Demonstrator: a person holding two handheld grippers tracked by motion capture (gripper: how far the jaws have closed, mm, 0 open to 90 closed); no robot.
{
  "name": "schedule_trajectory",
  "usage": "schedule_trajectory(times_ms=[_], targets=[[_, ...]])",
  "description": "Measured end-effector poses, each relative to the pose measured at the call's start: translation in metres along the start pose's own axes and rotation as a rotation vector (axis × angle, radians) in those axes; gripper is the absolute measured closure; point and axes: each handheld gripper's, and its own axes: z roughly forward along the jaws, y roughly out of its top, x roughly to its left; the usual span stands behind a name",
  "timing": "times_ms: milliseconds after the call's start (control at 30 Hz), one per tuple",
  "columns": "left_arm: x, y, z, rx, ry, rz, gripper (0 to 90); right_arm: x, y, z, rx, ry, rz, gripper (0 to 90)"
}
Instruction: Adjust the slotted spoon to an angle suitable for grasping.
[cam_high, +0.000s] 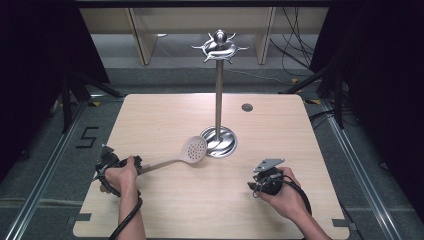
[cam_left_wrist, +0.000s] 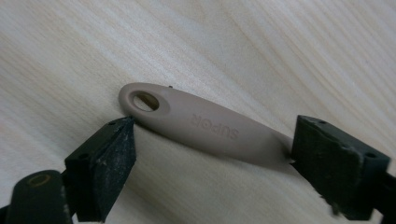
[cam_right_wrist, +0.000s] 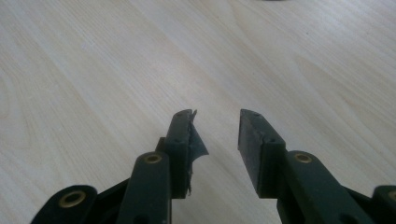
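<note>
Two grippers are held low over the wooden table (cam_high: 280, 135), near its front edge. A beige slotted spoon (cam_high: 194, 149) is laid just in front of the base of the metal hook stand (cam_high: 218, 135), its handle (cam_left_wrist: 205, 126) stretched away from the stand toward the left gripper (cam_left_wrist: 210, 154), probably to be seized there and hung. That gripper is spread wide, its jaws bracketing the handle, touching but not clamping. The right gripper (cam_right_wrist: 215, 140) is kept narrowly parted, empty, right of the stand.
</note>
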Motion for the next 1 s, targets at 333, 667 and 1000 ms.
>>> schedule_trajectory(times_ms=[333, 667, 1000], targets=[[0.0, 0.008, 0.001, 0.016, -0.005, 0.012, 16.6, 0.0, 0.0, 0.0, 0.003, 0.002, 0.008, 65.1], [-0.006, 0.016, 0.008, -0.006, 0.022, -0.008, 12.5, 0.001, -0.001, 0.003, -0.004, 0.005, 0.032, 63.7], [-0.011, 0.016, 0.01, -0.01, 0.051, 0.022, 12.8, 0.001, -0.001, 0.001, 0.017, 0.018, 0.035, 62.9]])
